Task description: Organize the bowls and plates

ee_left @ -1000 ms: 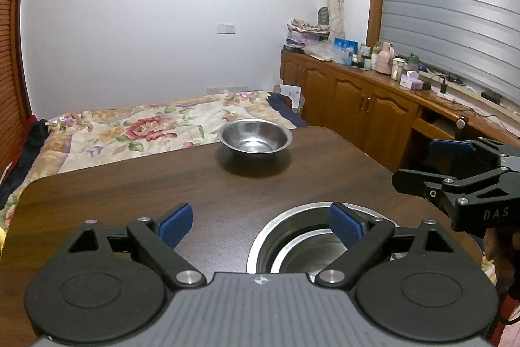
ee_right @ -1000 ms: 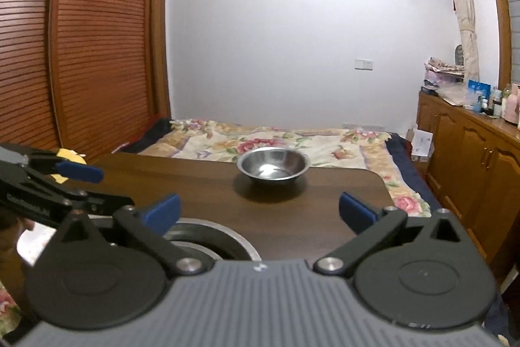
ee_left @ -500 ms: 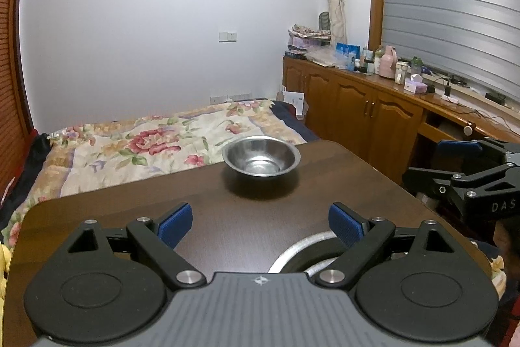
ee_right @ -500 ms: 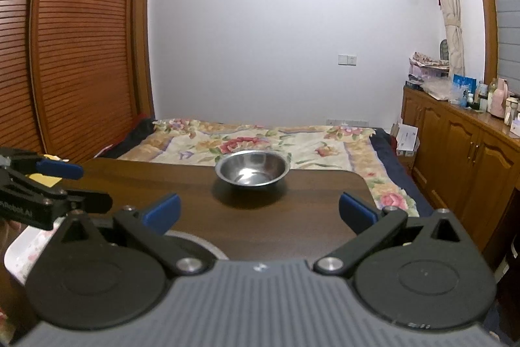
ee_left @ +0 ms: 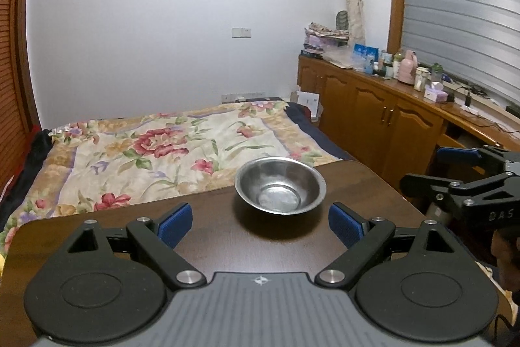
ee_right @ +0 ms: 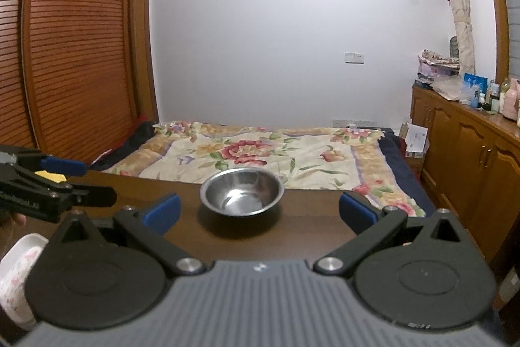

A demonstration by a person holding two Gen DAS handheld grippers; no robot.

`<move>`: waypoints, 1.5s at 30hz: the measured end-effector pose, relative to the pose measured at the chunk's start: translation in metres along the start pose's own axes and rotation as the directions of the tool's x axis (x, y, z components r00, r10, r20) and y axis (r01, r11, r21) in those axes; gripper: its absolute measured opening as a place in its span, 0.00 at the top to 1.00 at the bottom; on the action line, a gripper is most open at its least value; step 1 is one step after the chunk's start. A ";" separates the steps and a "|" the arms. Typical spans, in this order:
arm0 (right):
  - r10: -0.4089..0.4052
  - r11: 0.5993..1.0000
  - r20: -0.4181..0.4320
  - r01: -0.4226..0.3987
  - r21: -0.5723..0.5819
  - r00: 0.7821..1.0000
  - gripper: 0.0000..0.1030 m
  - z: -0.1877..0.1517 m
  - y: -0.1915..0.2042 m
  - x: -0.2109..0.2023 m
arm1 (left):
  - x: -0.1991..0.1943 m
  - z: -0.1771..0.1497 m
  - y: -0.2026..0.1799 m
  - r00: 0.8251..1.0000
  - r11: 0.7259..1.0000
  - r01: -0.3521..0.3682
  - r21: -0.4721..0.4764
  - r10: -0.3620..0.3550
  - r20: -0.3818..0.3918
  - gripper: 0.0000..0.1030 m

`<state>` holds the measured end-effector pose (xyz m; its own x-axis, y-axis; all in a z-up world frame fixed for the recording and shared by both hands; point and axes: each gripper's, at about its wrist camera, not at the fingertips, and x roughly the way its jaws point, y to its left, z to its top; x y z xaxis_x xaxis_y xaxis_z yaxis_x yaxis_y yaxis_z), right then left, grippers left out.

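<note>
Steel bowl [ee_left: 280, 190] nr table [ee_left: 227, 236] far edge, both grippers wide — empty.

Floral bedspread [ee_left: 169, 152] behind dark table [ee_left: 227, 236]; wooden cabinets [ee_left: 373, 116] right; louvered doors [ee_right: 74, 54] left.

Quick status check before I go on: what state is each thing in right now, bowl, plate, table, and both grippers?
Steel bowl: upright, empty, on the table near its far edge, untouched.
Table: bowl standing on it.
White plate: at the lower left edge of the right wrist view, mostly cut off.
Left gripper: fingers open, nothing between them.
Right gripper: fingers open, nothing between them.
Cabinet doors: closed.
</note>
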<state>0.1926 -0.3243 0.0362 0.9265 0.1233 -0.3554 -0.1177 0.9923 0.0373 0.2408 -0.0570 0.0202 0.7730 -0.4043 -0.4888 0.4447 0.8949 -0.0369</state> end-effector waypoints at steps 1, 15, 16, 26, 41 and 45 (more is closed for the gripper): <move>0.006 1.000 -0.003 -0.006 0.002 1.000 0.00 0.002 -0.002 0.007 | 0.005 0.002 0.000 1.000 1.000 -0.002 0.002 0.002 -0.005 0.09; 0.045 0.999 -0.075 -0.045 0.005 0.996 0.00 0.004 -0.016 0.073 | 0.067 0.015 0.010 0.998 1.000 -0.025 -0.005 0.025 -0.062 0.09; 0.049 0.999 -0.082 -0.048 0.010 0.995 0.00 0.005 -0.018 0.078 | 0.071 0.015 0.012 0.998 1.000 -0.024 -0.009 0.024 -0.065 0.09; 0.071 0.996 -0.135 -0.063 0.065 0.988 0.00 0.004 -0.026 0.114 | 0.109 0.018 0.016 0.994 0.999 -0.021 -0.027 0.018 -0.106 0.11; 0.115 0.985 -0.196 -0.087 0.146 0.974 0.16 -0.014 -0.024 0.152 | 0.147 0.007 0.031 0.979 0.994 0.004 -0.106 -0.025 -0.200 0.41; 0.134 0.983 -0.209 -0.102 0.155 0.969 0.24 -0.017 -0.025 0.155 | 0.150 0.005 0.030 0.977 0.994 0.005 -0.111 -0.028 -0.212 0.50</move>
<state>0.3334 -0.3303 -0.0358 0.8070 0.2508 -0.5347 -0.1550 0.9636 0.2180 0.3728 -0.0919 -0.0499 0.6465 -0.3803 -0.6614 0.3953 0.9084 -0.1360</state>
